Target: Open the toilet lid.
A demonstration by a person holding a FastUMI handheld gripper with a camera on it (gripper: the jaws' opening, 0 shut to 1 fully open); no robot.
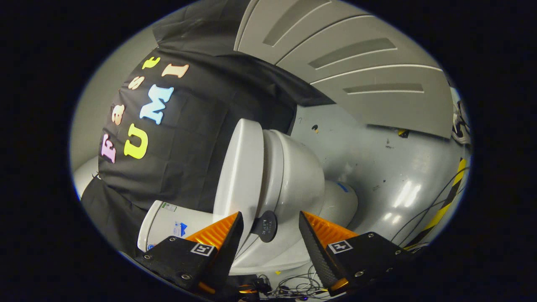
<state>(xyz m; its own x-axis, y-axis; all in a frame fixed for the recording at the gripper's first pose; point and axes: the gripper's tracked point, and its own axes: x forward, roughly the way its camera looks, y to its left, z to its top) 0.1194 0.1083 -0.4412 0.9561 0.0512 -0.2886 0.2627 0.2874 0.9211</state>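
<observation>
The view is rolled on its side, with the floor off to the right. A white toilet stands just ahead of the fingers; its lid (241, 167) lies down on the seat and bowl (298, 176). A round black tab (267, 226) sticks out from the lid's front edge. My gripper (270, 228) is open, and the tab sits in the gap between the two fingers without either one pressing on it. One fingertip (235, 228) lies on the lid's top side, the other fingertip (310, 235) on the bowl side. The white tank (168, 226) shows behind the first finger.
The glossy grey floor (377, 167) spreads beyond the bowl, with yellow-black tape (444, 205) and thin cables along its far side. More loose cables (293, 287) lie under the fingers. A grey panelled wall (356, 63) rises past the floor.
</observation>
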